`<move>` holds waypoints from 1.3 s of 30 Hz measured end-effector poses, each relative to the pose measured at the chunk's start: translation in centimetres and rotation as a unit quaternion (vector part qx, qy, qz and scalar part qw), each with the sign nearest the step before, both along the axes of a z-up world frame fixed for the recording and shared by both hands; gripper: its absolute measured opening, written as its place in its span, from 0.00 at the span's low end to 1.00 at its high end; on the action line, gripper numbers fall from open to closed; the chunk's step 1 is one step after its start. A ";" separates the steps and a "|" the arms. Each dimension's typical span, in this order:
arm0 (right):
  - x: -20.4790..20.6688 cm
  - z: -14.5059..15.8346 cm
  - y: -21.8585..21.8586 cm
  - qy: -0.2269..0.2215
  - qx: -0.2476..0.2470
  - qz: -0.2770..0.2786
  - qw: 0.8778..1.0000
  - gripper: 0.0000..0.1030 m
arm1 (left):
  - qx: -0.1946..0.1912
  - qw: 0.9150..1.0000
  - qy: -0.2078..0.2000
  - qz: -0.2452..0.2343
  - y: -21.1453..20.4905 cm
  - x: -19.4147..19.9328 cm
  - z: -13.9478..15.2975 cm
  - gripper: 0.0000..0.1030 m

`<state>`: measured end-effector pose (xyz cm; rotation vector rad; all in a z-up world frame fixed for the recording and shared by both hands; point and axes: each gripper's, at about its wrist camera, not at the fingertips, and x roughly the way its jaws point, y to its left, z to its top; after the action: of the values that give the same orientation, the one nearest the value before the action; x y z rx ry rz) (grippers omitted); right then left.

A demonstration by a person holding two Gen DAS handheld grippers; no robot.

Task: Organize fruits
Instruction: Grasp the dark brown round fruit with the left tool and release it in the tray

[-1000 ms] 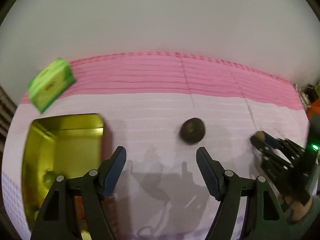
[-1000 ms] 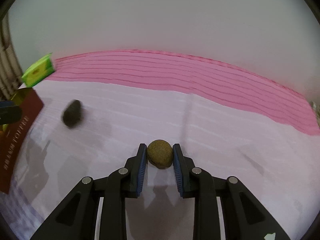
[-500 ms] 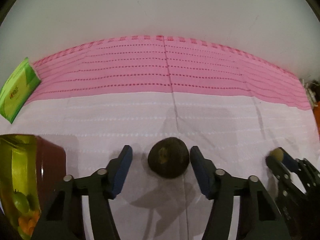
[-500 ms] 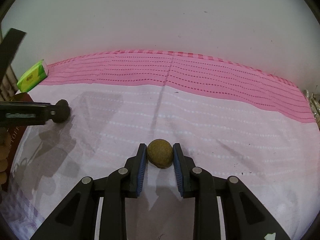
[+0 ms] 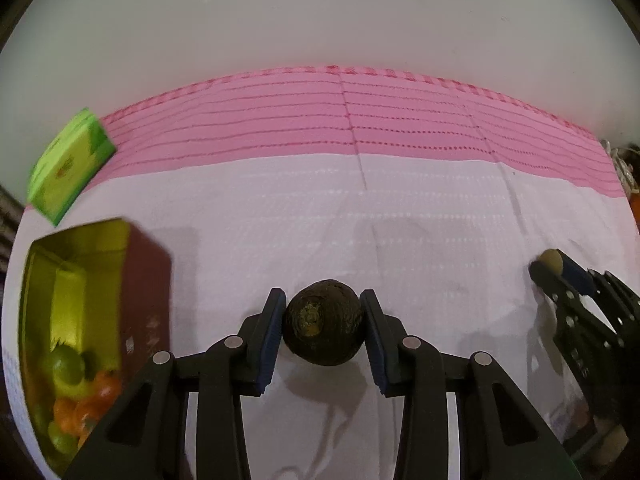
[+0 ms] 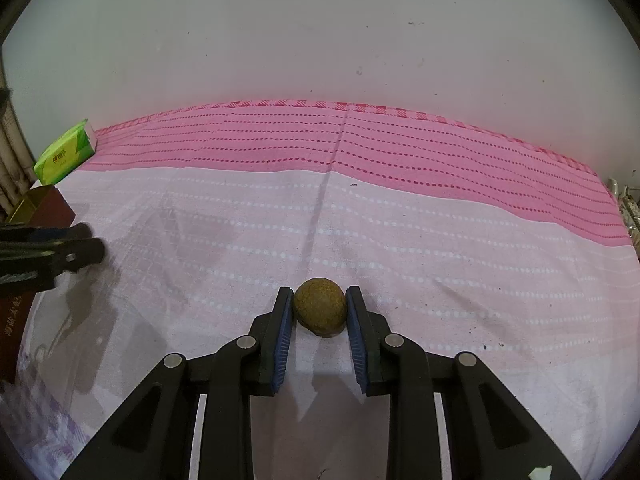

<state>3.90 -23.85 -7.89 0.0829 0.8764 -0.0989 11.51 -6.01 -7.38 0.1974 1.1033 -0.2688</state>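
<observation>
Fruit sits between the jaws of both hand-held grippers, above a cloth (image 6: 440,248) that is pale lilac in front and deep pink toward the far wall.

The left gripper (image 5: 323,322) points steeply down. Its jaws have just been closing, and a dark, rough-skinned round fruit (image 5: 323,323) now fills the gap between them. Both blue pads (image 5: 271,336) touch its sides, so the jaws stand narrowly apart, clamped on it. The fruit's lower edge meets the cloth, with a shadow just behind it, toward the camera.

Left of these jaws stands an open box (image 5: 144,280) with dark red outer walls and a shiny gold lining. Green and orange fruits (image 5: 80,392) lie heaped in its near end. Beyond the box, further from the jaws, a green packet (image 5: 68,168) lies on the cloth's edge.

The right gripper (image 6: 319,307) is drawn almost fully together on a smaller, tan-brown speckled fruit (image 6: 319,306). That fruit is pinched at the very tips of the jaws, pads flat against both sides. Whether it rests on the cloth or hangs just above cannot be told.

Each gripper shows in the other's view: the right one far to the right of the left jaws, the left one far to the left of the right jaws.
</observation>
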 end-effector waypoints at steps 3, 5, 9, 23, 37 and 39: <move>0.0 0.0 0.0 0.000 -0.001 0.000 1.000 0.24 | -0.005 1.000 -0.006 0.009 1.0 -0.9 1.2 0.38; 0.0 0.0 0.0 0.000 -0.002 0.000 1.000 0.24 | -0.009 1.000 -0.010 0.015 1.9 -1.7 2.2 0.38; 0.0 -0.1 0.0 0.000 -0.004 -0.001 1.000 0.24 | -0.017 0.999 -0.019 0.029 3.9 -2.7 4.1 0.38; 0.2 -0.2 0.1 0.001 -0.012 0.000 1.000 0.24 | -0.008 0.992 -0.025 0.122 15.1 -3.9 6.8 0.38; 0.3 -0.2 0.1 0.002 -0.016 0.001 1.000 0.24 | -0.001 0.986 -0.002 0.165 21.1 -4.9 5.1 0.38; 0.3 -0.2 0.1 0.002 -0.016 0.001 1.000 0.24 | 0.001 0.987 0.006 0.162 21.0 -5.0 4.5 0.38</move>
<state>4.24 -23.72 -8.11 0.0525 0.8784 -0.1119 6.47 14.95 -2.87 0.0166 1.1282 0.0223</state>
